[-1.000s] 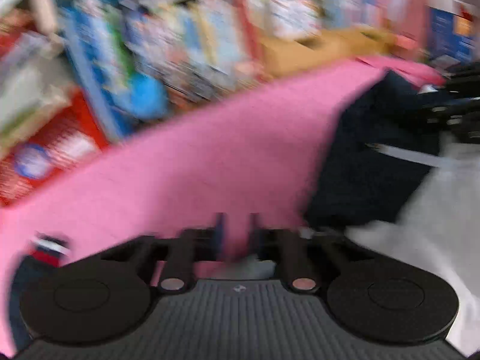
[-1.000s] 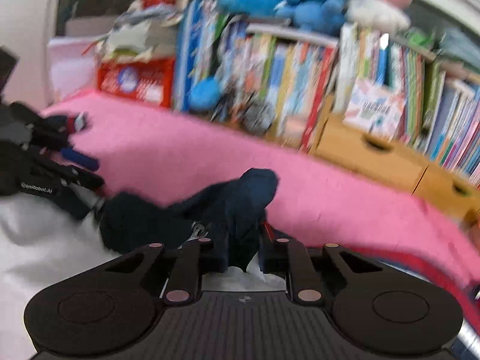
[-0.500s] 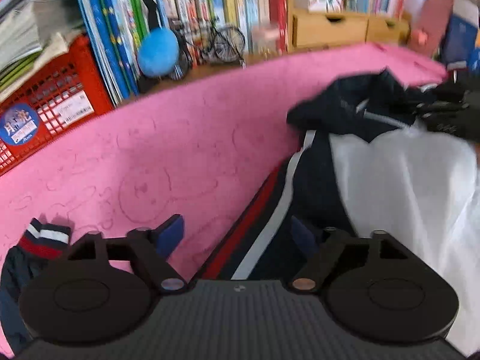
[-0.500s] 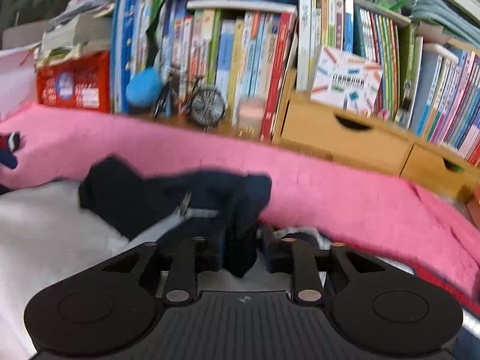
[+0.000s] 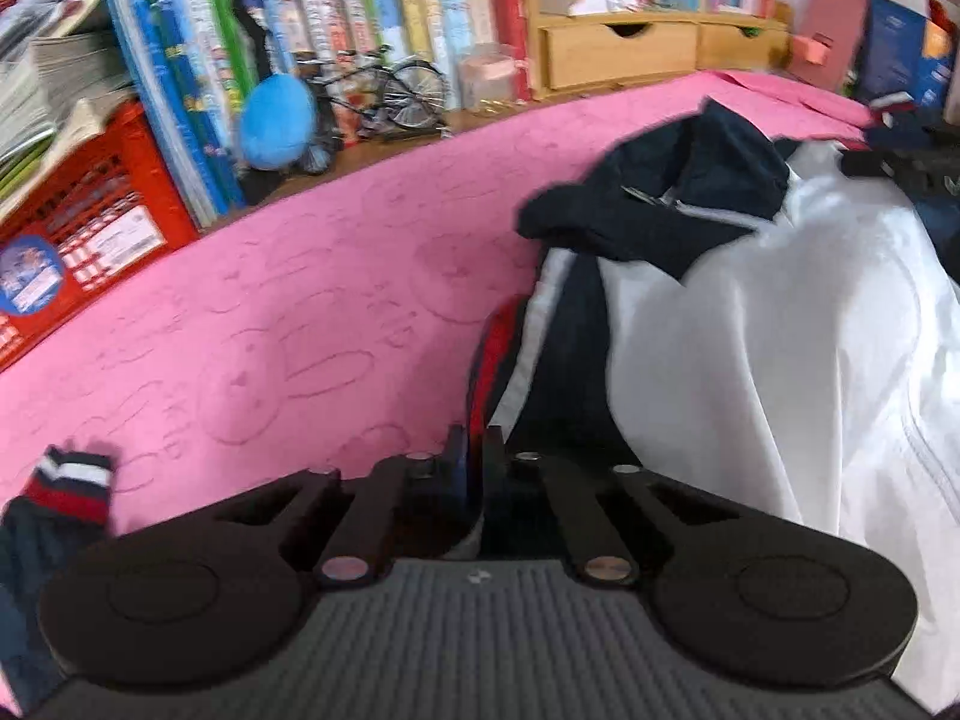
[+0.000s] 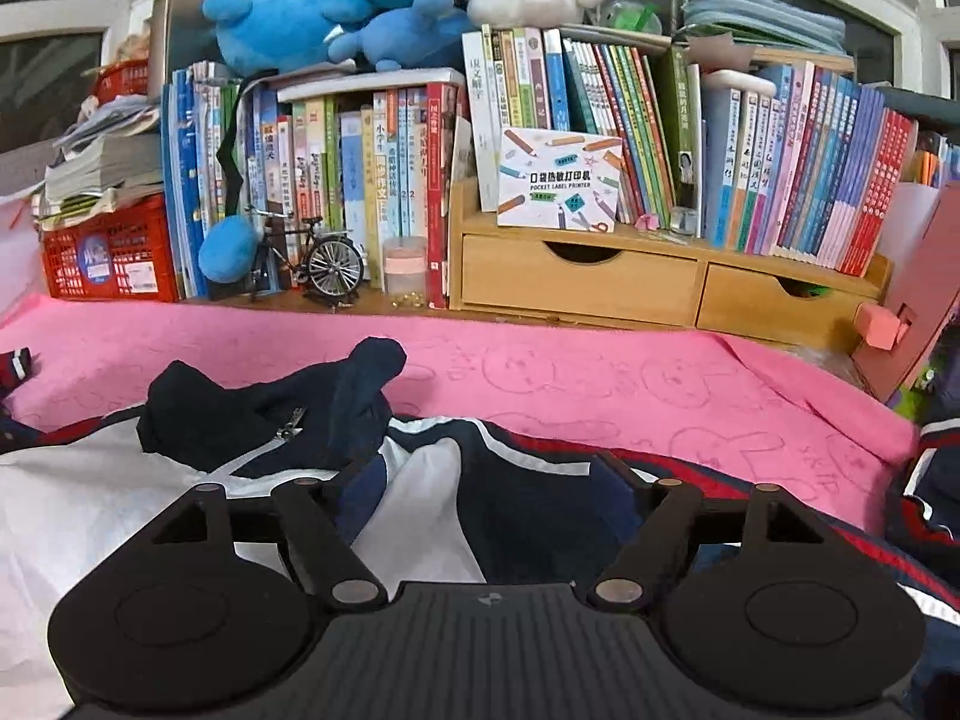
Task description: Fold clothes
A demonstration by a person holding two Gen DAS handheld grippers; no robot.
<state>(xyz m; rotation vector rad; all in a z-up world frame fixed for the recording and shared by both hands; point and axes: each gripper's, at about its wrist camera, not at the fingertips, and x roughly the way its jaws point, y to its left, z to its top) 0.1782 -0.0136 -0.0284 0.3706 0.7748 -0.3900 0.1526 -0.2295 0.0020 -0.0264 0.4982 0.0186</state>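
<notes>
A white jacket (image 5: 750, 372) with a navy collar (image 5: 678, 204) and a red, white and navy striped side lies on the pink blanket (image 5: 270, 312). My left gripper (image 5: 474, 450) is shut on the jacket's striped edge at its left side. In the right wrist view the jacket (image 6: 90, 498) spreads under my right gripper (image 6: 492, 480). Its jaws are opening wide, with navy fabric (image 6: 540, 498) lying loose below them and nothing pressed. The collar (image 6: 270, 414) rests crumpled just ahead of it. A striped cuff (image 5: 72, 480) lies at the far left.
Behind the blanket stand rows of books (image 6: 600, 120), wooden drawers (image 6: 576, 282), a red crate (image 6: 108, 252), a small model bicycle (image 6: 318, 264) and blue plush toys (image 6: 336, 6). A pink box (image 6: 918, 300) stands at the right edge.
The left gripper opened, sank to the jacket's striped edge and shut on it. The right gripper let go of the navy collar, which dropped onto the jacket, and spread wide.
</notes>
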